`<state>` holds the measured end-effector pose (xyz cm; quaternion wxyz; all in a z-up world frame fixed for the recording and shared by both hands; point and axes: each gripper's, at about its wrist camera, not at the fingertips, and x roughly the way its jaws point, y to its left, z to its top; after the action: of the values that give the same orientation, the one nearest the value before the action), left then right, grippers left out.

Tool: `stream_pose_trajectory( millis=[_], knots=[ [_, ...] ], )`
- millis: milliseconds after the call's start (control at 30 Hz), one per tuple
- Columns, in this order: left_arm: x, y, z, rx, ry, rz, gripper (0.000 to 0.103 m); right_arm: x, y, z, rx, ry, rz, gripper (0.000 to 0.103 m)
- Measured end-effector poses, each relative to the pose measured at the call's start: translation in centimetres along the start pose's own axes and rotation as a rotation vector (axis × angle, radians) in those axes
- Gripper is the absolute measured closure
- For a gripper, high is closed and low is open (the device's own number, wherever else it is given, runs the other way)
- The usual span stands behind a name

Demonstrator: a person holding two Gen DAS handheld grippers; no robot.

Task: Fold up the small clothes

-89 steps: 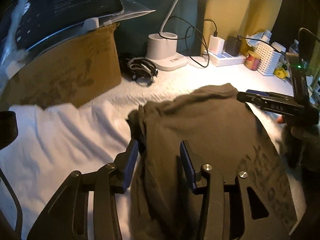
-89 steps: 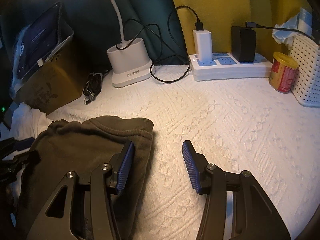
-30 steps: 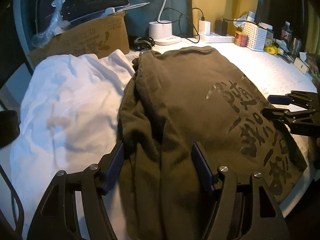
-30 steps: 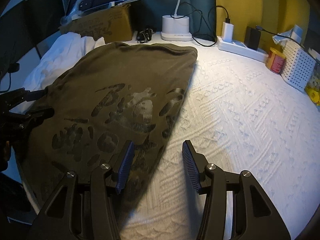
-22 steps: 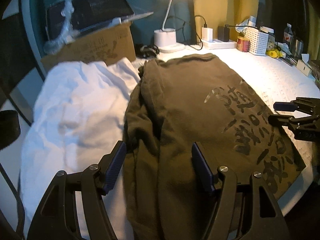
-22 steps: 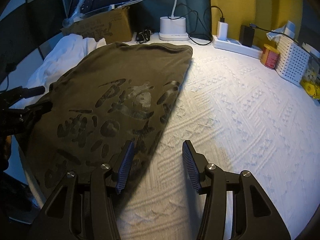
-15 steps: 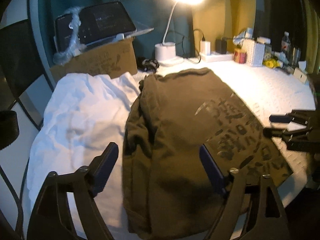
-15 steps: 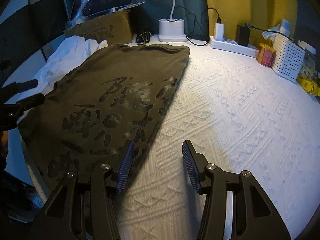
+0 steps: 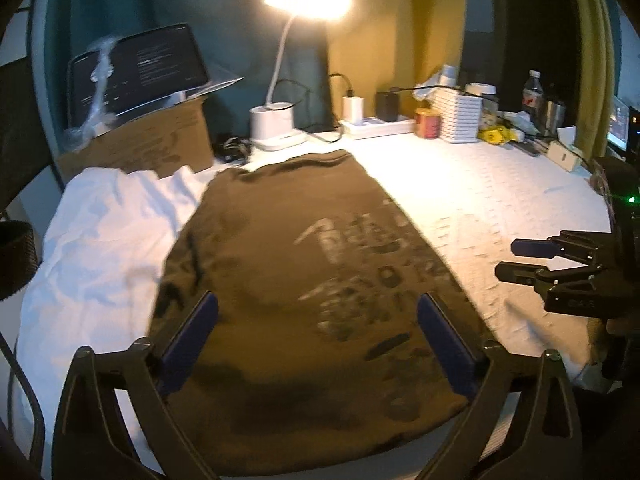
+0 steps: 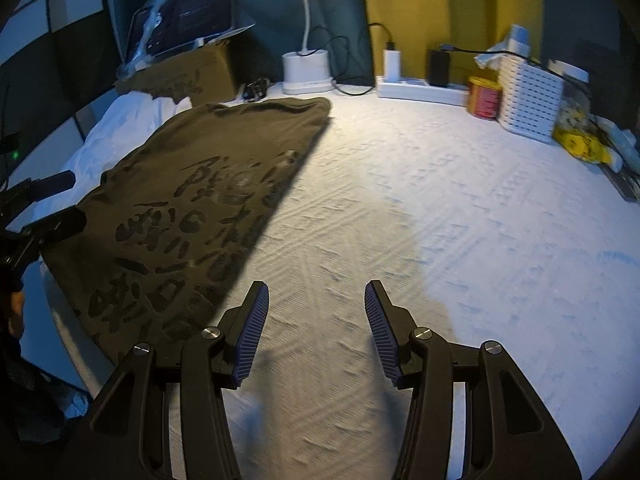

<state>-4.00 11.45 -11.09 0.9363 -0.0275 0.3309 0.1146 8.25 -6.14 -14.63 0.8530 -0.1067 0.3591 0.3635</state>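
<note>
An olive-brown shirt (image 9: 304, 280) with a dark print lies folded lengthwise on the white textured table cover; it also shows in the right wrist view (image 10: 192, 200) at the left. My left gripper (image 9: 318, 332) is wide open and empty, held above the shirt's near end. My right gripper (image 10: 316, 328) is open and empty above the bare cover, right of the shirt's long edge. It also shows in the left wrist view (image 9: 516, 258) at the right. The left gripper shows in the right wrist view (image 10: 60, 200) at the shirt's left edge.
A white cloth (image 9: 100, 232) lies left of the shirt. A cardboard box (image 9: 140, 148) with a tablet stands behind. A lit desk lamp (image 9: 276, 128), power strip (image 10: 420, 88), red can (image 10: 484, 96) and white basket (image 10: 528, 100) line the back.
Both grippers have pulled back and risen away from the shirt. The left jaws have opened wider. The shirt now lies flatter, and the right gripper has shifted right onto the bare cover.
</note>
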Motion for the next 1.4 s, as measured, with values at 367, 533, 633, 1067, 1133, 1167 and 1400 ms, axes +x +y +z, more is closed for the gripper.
stream_pose_trajectory(
  millis=[367, 533, 633, 1067, 1133, 1167, 1400],
  knots=[
    [0.7, -4.5, 1.2, 0.014, 0.002, -0.078, 0.003, -2.4, -4.3, -1.9, 0.083, -0.024, -0.064, 0.051],
    [0.7, -6.3, 1.8, 0.028, -0.014, -0.142, 0.002, -3.6, -6.2, -2.6, 0.124, -0.044, -0.104, 0.051],
    [0.4, -7.6, 2.3, 0.025, -0.038, -0.182, 0.002, -4.4, -7.3, -2.8, 0.142, -0.061, -0.136, 0.045],
    [-0.8, -11.9, 4.6, 0.07, -0.108, -0.225, 0.002, -9.0, -10.9, -2.3, 0.18, -0.148, -0.239, 0.044],
    [-1.2, -12.3, 5.0, 0.08, -0.134, -0.229, 0.002, -10.1, -11.2, -2.0, 0.178, -0.169, -0.257, 0.044],
    [-1.4, -12.5, 5.3, 0.085, -0.146, -0.225, 0.002, -10.5, -11.3, -1.8, 0.178, -0.178, -0.261, 0.044],
    [-3.9, -13.1, 7.4, 0.1, -0.257, -0.198, 0.002, -14.8, -11.3, 0.0, 0.147, -0.272, -0.299, 0.044]
  ],
)
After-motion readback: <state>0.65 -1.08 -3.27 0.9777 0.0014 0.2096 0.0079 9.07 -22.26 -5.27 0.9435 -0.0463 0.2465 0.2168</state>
